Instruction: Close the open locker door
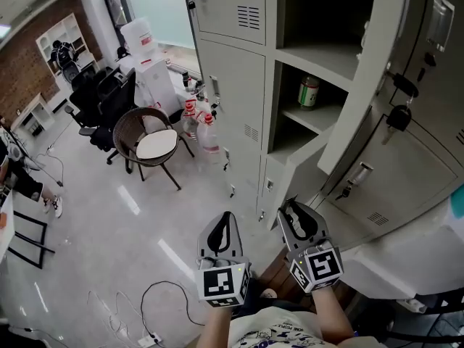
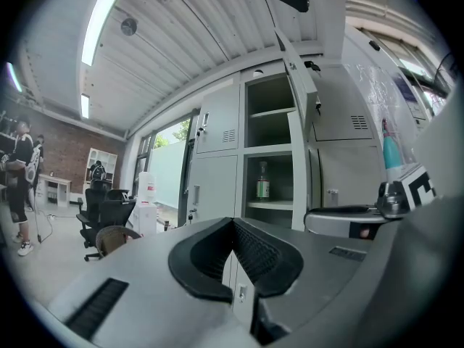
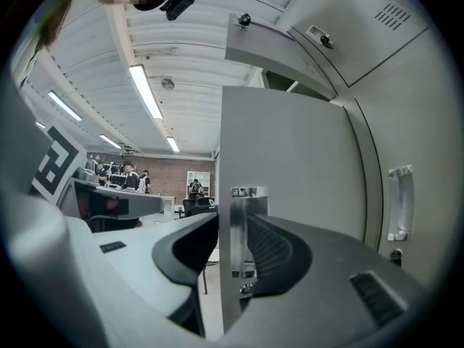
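A bank of grey lockers (image 1: pixel 239 64) fills the right half of the head view. A low locker door (image 1: pixel 296 171) stands swung out, and my right gripper (image 1: pixel 292 207) is at its free edge. In the right gripper view the door's edge (image 3: pixel 290 194) and its metal latch plate (image 3: pixel 243 230) sit between the two jaws, with the pads pressed on them. A taller door (image 1: pixel 362 85) above it also hangs open. My left gripper (image 1: pixel 226 222) floats beside the right one, shut with nothing in it, pointing at the lockers (image 2: pixel 217 172).
A green can (image 1: pixel 309 91) stands on a shelf in the open compartment. A round wicker chair (image 1: pixel 154 142), water bottles (image 1: pixel 199 118) and black office chairs (image 1: pixel 101 100) are on the floor to the left. A cable (image 1: pixel 156 296) lies near my feet.
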